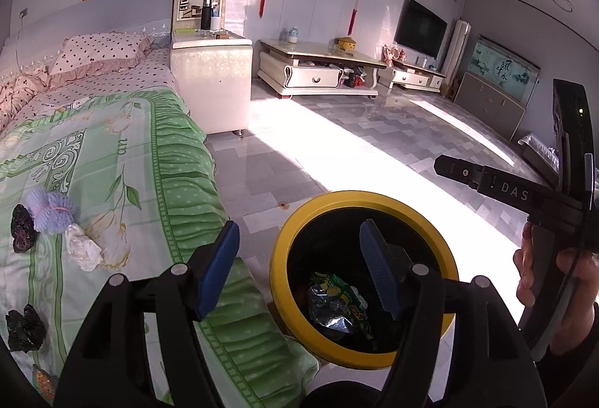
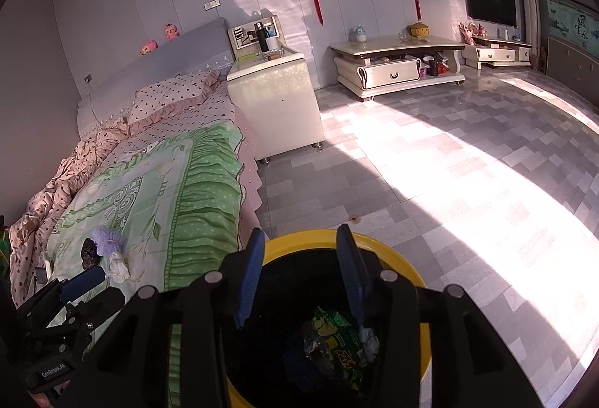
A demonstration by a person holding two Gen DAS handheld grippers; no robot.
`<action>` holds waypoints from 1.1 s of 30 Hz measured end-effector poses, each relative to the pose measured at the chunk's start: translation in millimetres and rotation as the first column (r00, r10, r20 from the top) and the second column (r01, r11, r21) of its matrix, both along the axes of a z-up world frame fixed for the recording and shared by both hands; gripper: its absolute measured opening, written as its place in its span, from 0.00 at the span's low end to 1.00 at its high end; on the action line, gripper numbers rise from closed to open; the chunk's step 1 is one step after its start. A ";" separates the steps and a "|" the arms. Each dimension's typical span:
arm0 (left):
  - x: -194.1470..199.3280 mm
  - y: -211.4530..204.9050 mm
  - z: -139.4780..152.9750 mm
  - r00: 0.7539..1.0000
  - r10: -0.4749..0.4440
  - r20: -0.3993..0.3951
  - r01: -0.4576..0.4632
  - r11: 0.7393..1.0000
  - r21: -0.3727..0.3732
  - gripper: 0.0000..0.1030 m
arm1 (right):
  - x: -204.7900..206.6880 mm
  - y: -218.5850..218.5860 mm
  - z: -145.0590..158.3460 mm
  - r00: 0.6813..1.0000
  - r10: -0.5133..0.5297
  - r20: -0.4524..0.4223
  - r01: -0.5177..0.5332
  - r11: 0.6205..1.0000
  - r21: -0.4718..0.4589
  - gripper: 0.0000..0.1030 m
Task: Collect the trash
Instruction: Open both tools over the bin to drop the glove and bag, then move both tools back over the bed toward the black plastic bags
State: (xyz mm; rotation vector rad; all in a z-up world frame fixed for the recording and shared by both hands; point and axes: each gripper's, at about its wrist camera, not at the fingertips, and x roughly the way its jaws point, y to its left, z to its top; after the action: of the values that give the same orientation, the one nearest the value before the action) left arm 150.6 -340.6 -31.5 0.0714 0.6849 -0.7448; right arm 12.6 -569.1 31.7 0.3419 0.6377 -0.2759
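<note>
Both claws hang spread and empty at the yellow-rimmed bin (image 2: 378, 243) beside the bed (image 1: 157, 161): the right claw (image 2: 299, 277) right above its mouth, the left claw (image 1: 299, 269) over its bed-side rim. A green wrapper (image 2: 337, 344) already lies in the bin, so a drop looks finished. Next comes a reach away from the bin, to the white tissue wad (image 1: 82, 247), purple mesh bundle (image 1: 50, 211) and black scraps (image 1: 23, 234) on the bed.

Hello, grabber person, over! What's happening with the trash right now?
Left gripper open, empty. Right gripper open above the yellow bin. Green wrapper in the bin. White tissue and purple netting lie on the bed. Nothing blocking.
</note>
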 end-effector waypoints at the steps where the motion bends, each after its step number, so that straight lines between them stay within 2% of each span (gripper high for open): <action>1: 0.7 7.8 1.7 1.000 0.013 0.005 -0.013 1.000 0.000 0.63 | 0.3 4.8 1.9 1.000 0.009 0.004 -0.009 1.000 -0.001 0.37; 10: 13.0 85.1 12.2 0.990 0.133 0.035 -0.134 0.991 0.014 0.66 | 12.1 67.6 25.4 0.990 0.138 0.041 -0.138 0.990 -0.014 0.40; 16: 22.2 144.1 12.3 0.971 0.230 0.058 -0.232 0.972 0.032 0.66 | 22.9 119.1 37.7 0.969 0.240 0.057 -0.239 0.971 -0.024 0.41; 25: 42.6 255.5 -10.0 0.918 0.395 0.038 -0.397 0.914 0.081 0.66 | 38.0 199.6 40.9 0.910 0.411 0.062 -0.411 0.912 -0.010 0.45; 33: 61.7 345.0 -49.2 0.858 0.513 -0.018 -0.507 0.852 0.132 0.66 | 50.6 273.9 16.4 0.832 0.555 0.016 -0.555 0.831 0.034 0.45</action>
State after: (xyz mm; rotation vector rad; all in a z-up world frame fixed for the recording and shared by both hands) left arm 212.3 4.4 -80.6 -0.0202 0.7574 -0.1891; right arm 63.2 -295.2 48.1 0.1787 0.7101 0.3003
